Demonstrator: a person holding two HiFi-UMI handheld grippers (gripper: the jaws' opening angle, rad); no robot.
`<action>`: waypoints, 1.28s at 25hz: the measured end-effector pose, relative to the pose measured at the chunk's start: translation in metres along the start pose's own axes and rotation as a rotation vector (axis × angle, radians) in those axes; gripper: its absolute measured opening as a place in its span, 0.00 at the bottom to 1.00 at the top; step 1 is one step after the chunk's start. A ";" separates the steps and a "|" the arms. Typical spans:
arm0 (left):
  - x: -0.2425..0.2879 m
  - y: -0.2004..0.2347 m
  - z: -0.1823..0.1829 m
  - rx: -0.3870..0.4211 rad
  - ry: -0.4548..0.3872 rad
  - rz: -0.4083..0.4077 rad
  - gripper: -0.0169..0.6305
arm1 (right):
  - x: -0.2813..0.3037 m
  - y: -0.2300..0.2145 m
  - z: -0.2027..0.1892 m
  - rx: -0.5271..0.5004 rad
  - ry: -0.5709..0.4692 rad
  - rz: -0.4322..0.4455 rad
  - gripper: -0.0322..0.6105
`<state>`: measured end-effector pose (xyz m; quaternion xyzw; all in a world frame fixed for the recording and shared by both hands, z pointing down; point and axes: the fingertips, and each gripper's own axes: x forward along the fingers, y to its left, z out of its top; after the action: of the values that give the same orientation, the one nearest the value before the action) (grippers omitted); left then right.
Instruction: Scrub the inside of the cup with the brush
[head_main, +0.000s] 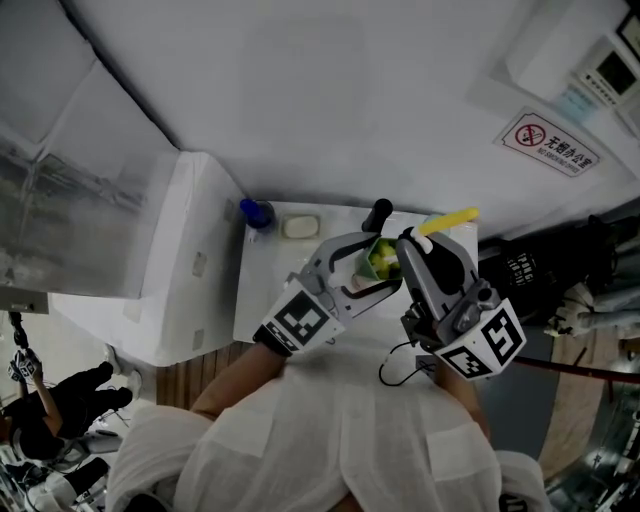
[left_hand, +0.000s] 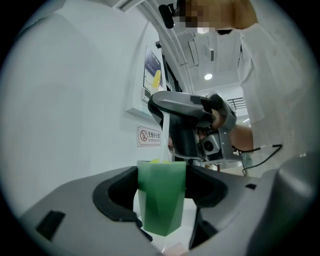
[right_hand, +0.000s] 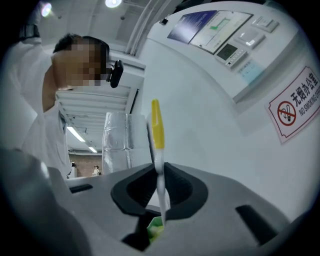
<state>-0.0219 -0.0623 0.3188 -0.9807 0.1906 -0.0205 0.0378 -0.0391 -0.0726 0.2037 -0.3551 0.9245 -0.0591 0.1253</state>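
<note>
My left gripper (head_main: 374, 268) clamps the cup (left_hand: 161, 197) upright. My right gripper (right_hand: 160, 196), just above, pinches the brush (right_hand: 157, 125). Its shaft runs twelve to six, the head dipping into the cup's mouth at six.

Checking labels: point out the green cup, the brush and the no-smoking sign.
green cup (left_hand: 161, 197), left gripper view, its front wall.
brush (right_hand: 158, 127), right gripper view, yellow handle.
no-smoking sign (head_main: 551, 143), head view, sign's middle.
</note>
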 end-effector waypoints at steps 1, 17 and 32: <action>0.001 0.002 0.001 0.004 -0.004 0.002 0.48 | -0.001 -0.001 0.002 -0.011 0.008 -0.006 0.11; 0.009 -0.004 -0.007 0.017 0.010 -0.015 0.48 | -0.016 -0.006 0.027 0.028 -0.069 -0.026 0.11; 0.062 -0.028 -0.024 -0.051 0.027 -0.105 0.48 | -0.050 -0.053 -0.006 -0.009 0.034 -0.144 0.11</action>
<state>0.0445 -0.0609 0.3467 -0.9897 0.1397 -0.0307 0.0088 0.0292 -0.0786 0.2293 -0.4202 0.8988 -0.0697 0.1033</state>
